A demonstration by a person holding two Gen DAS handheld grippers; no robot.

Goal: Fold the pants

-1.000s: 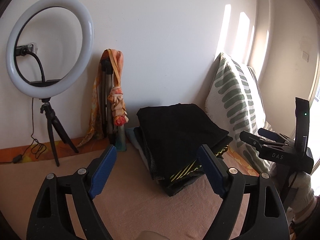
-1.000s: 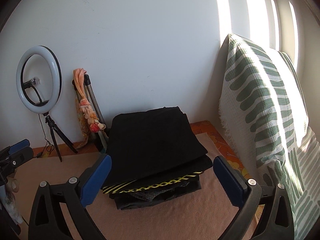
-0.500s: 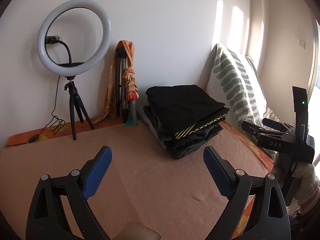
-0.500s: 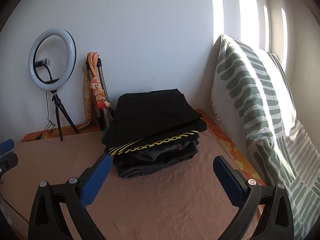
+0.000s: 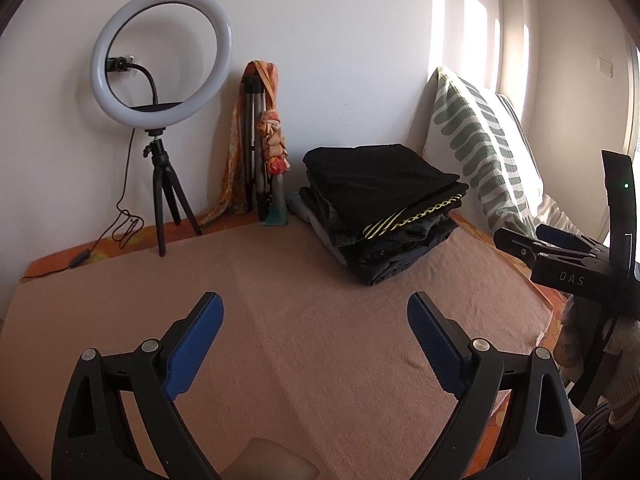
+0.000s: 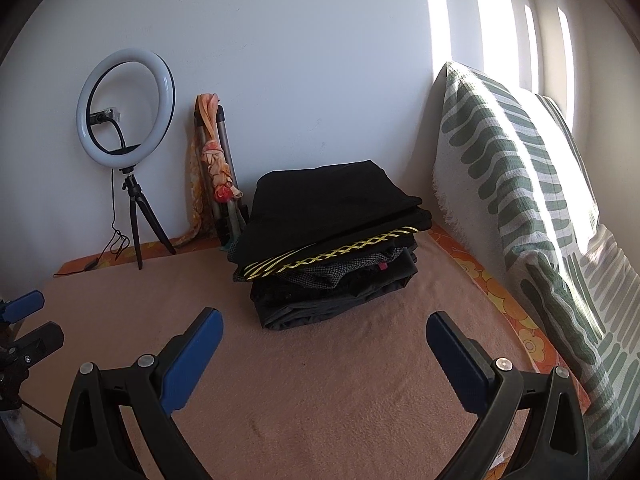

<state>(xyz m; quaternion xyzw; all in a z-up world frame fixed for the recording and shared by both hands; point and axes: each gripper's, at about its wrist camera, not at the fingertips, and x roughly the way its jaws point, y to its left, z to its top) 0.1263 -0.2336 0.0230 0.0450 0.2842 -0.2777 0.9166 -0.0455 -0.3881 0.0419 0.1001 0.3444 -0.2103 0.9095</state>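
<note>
Your left claw [image 5: 314, 312] was spread wide w/ nothing between its blue pads, over the peach blanket [image 5: 320, 340]. Your right claw [image 6: 324, 330] was spread too, empty. The folded pants stack [image 6: 332, 236] sat ahead of both claws, just beyond the right claw's tips, beside the striped pillow [image 6: 520, 200].

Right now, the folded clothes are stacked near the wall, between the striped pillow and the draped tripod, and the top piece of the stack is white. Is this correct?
Not quite: the top piece of the stack of folded clothes is black, not white, as the right wrist view shows. The rest holds: the stack sits near the wall, between the striped pillow and the draped tripod.
</note>
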